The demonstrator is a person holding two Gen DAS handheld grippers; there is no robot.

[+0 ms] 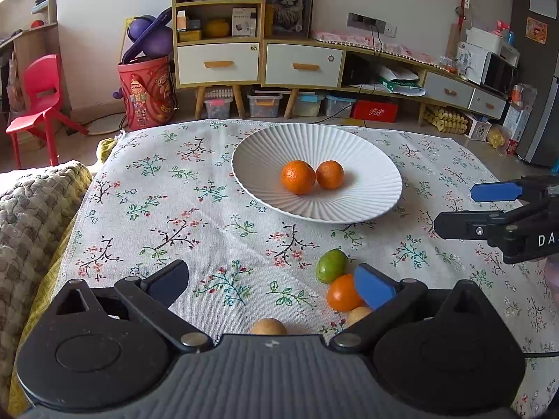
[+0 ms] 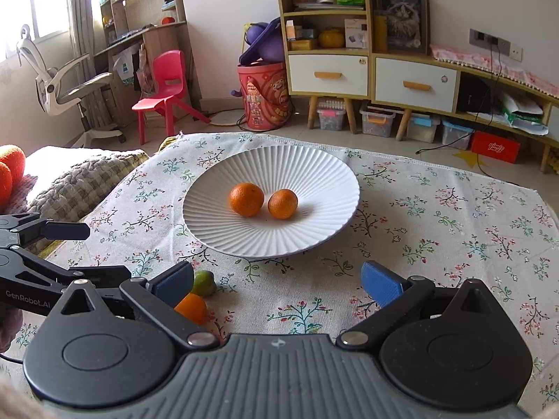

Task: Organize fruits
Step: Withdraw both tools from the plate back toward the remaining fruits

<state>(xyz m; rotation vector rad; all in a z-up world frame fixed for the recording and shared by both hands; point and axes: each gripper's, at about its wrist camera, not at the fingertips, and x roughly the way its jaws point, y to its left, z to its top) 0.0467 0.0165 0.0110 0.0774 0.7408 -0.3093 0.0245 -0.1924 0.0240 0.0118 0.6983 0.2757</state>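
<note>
Plate [image 1: 367,206]: white, round and shallow, ribbed with fine ridges fanning out from the middle; it sits on the far half of the table.
In the plate: two oranges with dimpled skin, the larger orange [image 1: 298,177] on the left and the smaller orange [image 1: 329,174] on the right, close side by side near the middle.
Loose fruit: on the cloth in front of the plate lie a smooth green lime [image 1: 332,265], just before it a glossy tangerine [image 1: 344,293], and nearer the camera two pale tan round fruits [image 1: 268,326], both partly hidden by the gripper body.
Tablecloth [image 1: 167,209]: woven off-white fabric printed with small flowering twigs, creased across the middle.
Blanket [image 1: 31,216]: thick and nubbly, grey-brown, at the table's left edge.
Left gripper [image 1: 270,284]: black linkage arms with blue pads, tilted down over the cloth; jaws spread wide with nothing between them; its right pad [image 1: 374,288] overlaps the tangerine in view, and whether they touch cannot be told.
Right gripper [image 2: 279,281]: same build and tilt, jaws spread wide and empty, aimed at the plate's near rim; the lime and tangerine show beside its left pad [image 2: 173,282].
Background: wooden shelf unit [image 1: 216,17] with white drawers, and a red plastic chair [image 1: 42,101].
</note>
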